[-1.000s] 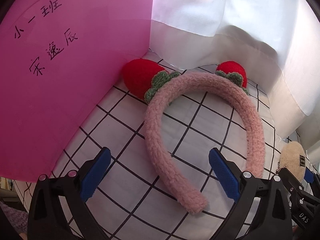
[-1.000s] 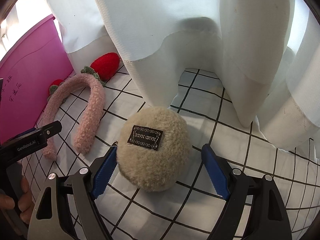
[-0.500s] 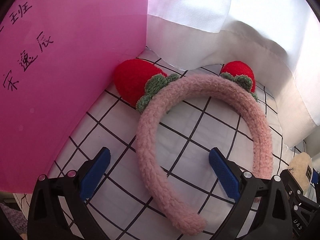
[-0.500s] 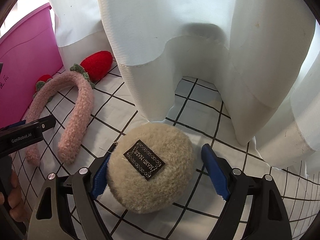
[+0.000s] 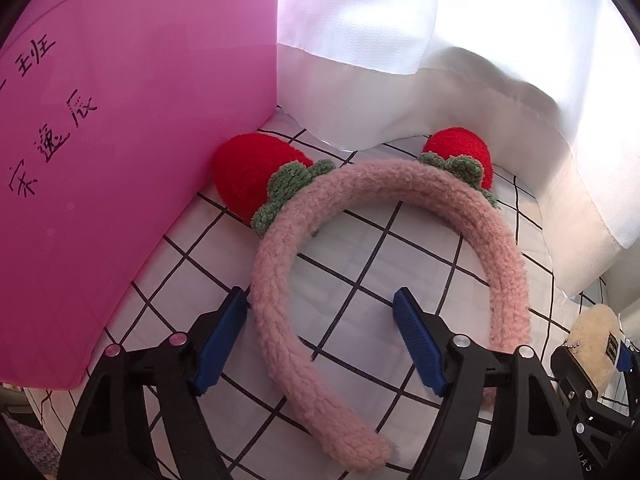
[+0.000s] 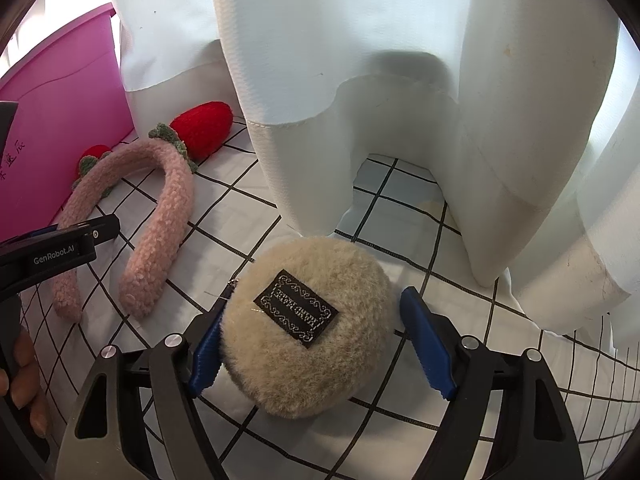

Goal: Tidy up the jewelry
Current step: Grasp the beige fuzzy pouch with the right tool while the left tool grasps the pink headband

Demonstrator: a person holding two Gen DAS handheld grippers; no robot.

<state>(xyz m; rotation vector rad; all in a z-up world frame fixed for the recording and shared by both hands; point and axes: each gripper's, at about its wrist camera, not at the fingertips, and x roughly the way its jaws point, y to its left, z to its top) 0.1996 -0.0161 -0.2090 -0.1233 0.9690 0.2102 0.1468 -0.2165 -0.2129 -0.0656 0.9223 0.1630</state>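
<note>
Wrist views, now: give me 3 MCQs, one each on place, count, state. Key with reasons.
1. Where is the pink headband?
A. flat on the grid cloth
B. inside the pink box
C. hanging on the curtain

2. How many red strawberries on it?
A. one
B. two
C. four

3. What sits between the right gripper jaws?
A. nothing
B. the headband
C. the beige plush pouch

Key: A, it lies on the cloth beside the box; B, one at each side of the arch; C, pouch between the closing jaws.
</note>
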